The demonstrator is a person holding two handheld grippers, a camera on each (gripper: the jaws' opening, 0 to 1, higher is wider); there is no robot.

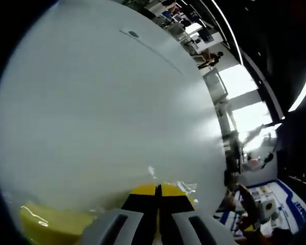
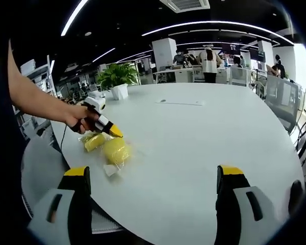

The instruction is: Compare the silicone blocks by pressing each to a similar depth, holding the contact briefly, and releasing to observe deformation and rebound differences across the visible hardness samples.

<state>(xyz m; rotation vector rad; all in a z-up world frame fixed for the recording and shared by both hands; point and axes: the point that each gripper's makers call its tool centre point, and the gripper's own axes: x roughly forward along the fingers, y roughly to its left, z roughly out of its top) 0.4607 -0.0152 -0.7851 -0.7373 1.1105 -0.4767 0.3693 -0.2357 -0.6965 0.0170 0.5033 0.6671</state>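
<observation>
Two yellow silicone blocks in clear plastic wrap lie on the white round table (image 2: 204, 132): a smaller one (image 2: 94, 142) and a rounder one (image 2: 117, 150) beside it. A hand (image 2: 76, 120) holds my left gripper (image 2: 115, 133), its yellow tips down at the table between and just behind the two blocks. In the left gripper view its jaws (image 1: 157, 191) stand together, shut, with crinkled wrap (image 1: 186, 186) just right of the tips and a yellow block (image 1: 51, 224) at the lower left. My right gripper (image 2: 153, 176) hovers wide open over the table's near edge, nothing between its fingers.
A potted plant (image 2: 115, 76) stands at the table's far left edge, and a flat white sheet (image 2: 181, 102) lies toward the far side. Chairs (image 2: 280, 94) stand at the right, another chair (image 2: 41, 158) at the near left. People stand at desks (image 2: 210, 64) behind.
</observation>
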